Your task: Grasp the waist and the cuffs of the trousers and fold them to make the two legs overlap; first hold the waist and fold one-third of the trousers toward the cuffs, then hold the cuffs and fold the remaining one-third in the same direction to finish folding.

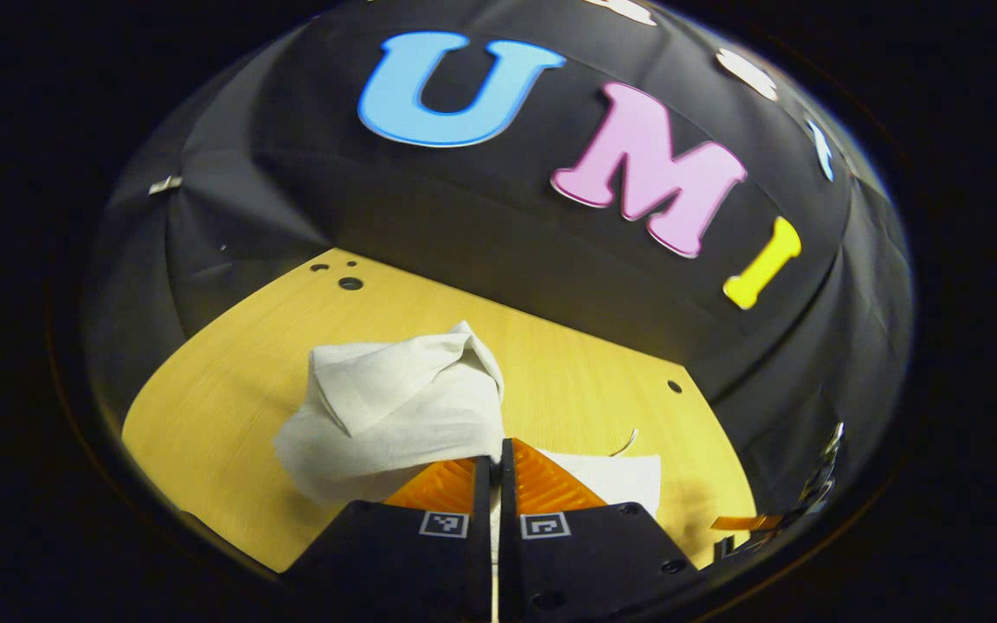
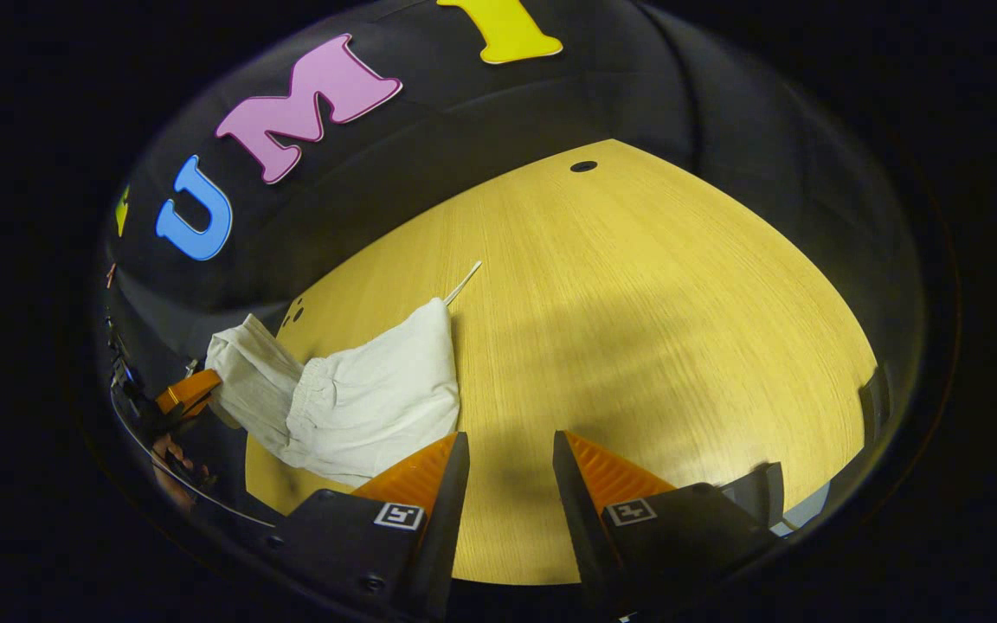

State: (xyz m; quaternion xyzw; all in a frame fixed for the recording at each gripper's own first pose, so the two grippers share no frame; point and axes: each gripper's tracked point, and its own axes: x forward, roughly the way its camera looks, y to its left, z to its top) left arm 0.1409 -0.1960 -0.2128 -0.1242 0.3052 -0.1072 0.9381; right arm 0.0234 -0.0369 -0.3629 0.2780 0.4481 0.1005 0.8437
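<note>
**Trousers folded into a small bundle, left gripper holding the cloth**

In the left gripper view, the left gripper [image 1: 495,454] has its two fingers pressed together, with almost no gap, and a layer of the white, soft cotton trousers [image 1: 395,407] appears to be pinched between them. The cloth rises just ahead of the fingertips as a loose heap, with one flap turned over on top. A flat white part of the trousers lies to the right of the fingers, touching them.

In the right gripper view, the right gripper [image 2: 511,450] stands wide open and holds nothing. Between its fingers there is only the bare yellow wooden table [image 2: 654,285]. The trousers lie to the left of its left finger, just beside it. The gathered elastic waist [image 2: 312,394] shows in the middle of the bundle, and a thin white drawstring [image 2: 462,282] sticks out from the far corner onto the table. At the far left edge, beyond the trousers, the other gripper holds the lifted end of the cloth.

My judgement: the task is far along. The trousers look short and layered already, so the legs seem overlapped and at least one third folded. The last fold looks under way. What is left is to lay the held end down flat, let go, and maybe smooth the heap.
</note>
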